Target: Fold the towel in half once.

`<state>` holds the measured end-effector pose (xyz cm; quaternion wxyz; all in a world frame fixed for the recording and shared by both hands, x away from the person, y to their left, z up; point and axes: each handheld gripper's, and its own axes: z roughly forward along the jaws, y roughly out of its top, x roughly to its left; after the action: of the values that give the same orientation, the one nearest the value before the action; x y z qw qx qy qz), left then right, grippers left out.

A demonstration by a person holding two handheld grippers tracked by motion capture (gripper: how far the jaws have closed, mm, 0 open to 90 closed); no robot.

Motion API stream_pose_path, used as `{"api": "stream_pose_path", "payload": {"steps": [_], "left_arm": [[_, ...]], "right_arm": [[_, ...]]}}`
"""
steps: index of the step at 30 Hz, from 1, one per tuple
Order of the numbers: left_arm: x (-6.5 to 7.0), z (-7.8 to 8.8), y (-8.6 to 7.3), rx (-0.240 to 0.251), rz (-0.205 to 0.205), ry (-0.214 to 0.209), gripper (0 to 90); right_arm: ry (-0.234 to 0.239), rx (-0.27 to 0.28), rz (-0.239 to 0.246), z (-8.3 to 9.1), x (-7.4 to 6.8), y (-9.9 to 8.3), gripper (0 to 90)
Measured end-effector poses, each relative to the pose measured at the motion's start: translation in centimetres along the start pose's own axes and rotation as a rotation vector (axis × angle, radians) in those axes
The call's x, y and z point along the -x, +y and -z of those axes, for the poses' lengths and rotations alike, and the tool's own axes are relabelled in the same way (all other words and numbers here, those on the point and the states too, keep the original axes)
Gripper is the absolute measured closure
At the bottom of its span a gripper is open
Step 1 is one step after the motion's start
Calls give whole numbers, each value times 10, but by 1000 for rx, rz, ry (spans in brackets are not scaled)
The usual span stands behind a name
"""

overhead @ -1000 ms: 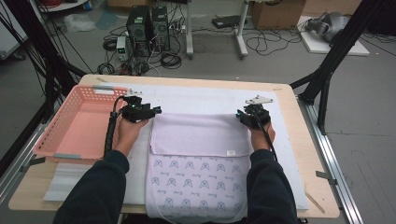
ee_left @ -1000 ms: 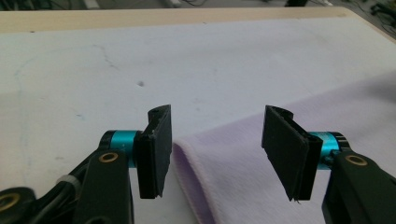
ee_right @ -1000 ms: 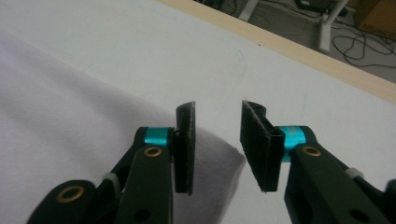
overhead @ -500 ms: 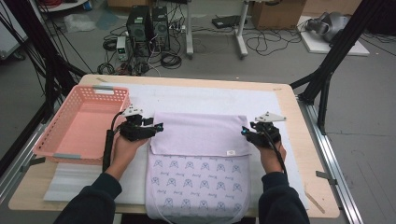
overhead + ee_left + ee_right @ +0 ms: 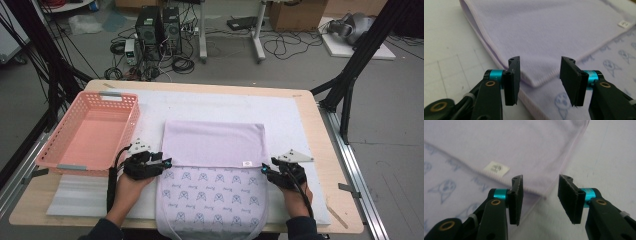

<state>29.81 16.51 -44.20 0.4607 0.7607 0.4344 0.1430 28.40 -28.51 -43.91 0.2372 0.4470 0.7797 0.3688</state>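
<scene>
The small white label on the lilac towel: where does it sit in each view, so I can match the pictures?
High view: white label lies at the folded flap's near edge, right of centre, just left of the right gripper.
Left gripper view: label at the upper right, far along that edge.
Right gripper view: label left of centre, above the left jaw.
Shared landmark: the flap's hemmed edge over the printed towel.

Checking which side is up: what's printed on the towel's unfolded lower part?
Small blue-grey animal-face prints on the pale lilac towel, clearest in the high view.
</scene>
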Motion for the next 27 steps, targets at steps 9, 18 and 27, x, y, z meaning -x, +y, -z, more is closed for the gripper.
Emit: {"api": "stream_pose_path", "payload": {"steps": [9, 18, 27], "left_arm": [[16, 18, -25, -47, -19, 37, 429], [18, 37, -37, -67, -115, 126, 857], [3, 55, -44, -38, -11, 179, 807]], "right_arm": [[20, -60, -24, 17, -16, -21, 480], [7, -122, 43, 40, -34, -32, 838], [-14, -109, 6, 46, -29, -35, 744]]}}
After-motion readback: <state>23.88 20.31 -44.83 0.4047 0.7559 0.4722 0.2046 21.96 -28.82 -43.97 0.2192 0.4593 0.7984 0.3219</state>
